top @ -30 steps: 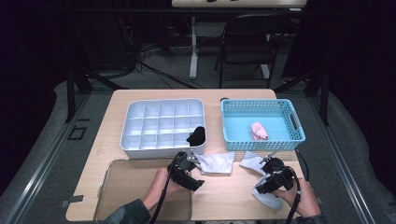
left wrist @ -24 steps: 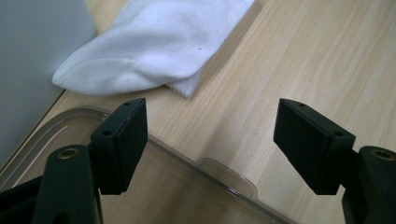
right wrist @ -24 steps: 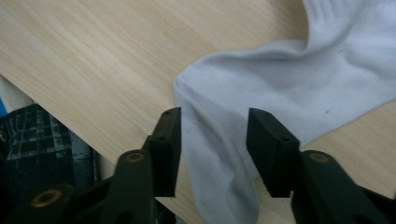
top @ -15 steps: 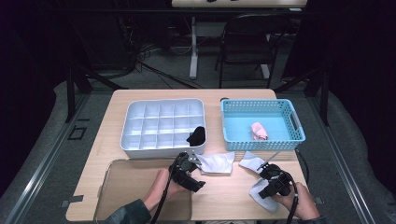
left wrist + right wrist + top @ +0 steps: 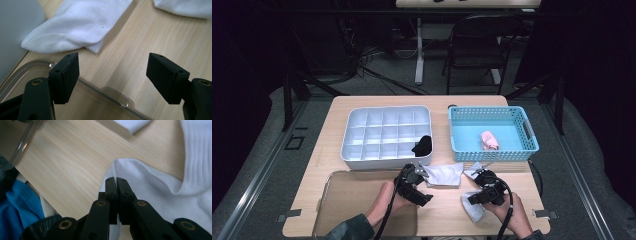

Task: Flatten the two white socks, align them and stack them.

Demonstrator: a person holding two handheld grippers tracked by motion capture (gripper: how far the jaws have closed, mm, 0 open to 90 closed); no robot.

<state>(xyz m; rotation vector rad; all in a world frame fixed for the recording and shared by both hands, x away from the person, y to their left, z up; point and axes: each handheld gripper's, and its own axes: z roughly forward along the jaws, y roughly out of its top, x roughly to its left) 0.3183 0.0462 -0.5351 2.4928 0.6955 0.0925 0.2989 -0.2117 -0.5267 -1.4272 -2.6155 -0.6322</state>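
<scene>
Two white socks lie on the wooden table. My right gripper point(image 5: 472, 200) point(image 5: 116, 180) is shut on one white sock point(image 5: 473, 212) point(image 5: 155, 192), pinching its fabric near the table's front edge. This sock's ribbed cuff point(image 5: 197, 147) lies farther out toward the blue basket. The other white sock point(image 5: 444, 175) point(image 5: 75, 27) lies flat in front of the white organiser. My left gripper point(image 5: 419, 180) point(image 5: 112, 61) hovers just short of it, over the corner of a clear tray point(image 5: 105, 92), its jaws open with only bare table between them.
A white compartment organiser point(image 5: 362, 135) holds a black sock point(image 5: 423, 145) in its near right cell. To its right, a blue basket point(image 5: 462, 135) contains a rolled pink sock point(image 5: 489, 140). The clear tray point(image 5: 352, 200) covers the front left. A chair point(image 5: 482, 35) stands behind the table.
My right gripper's jaws closed on the white sock and the hand drew back toward the front edge, dragging the fabric along. The left gripper stayed where it was.
</scene>
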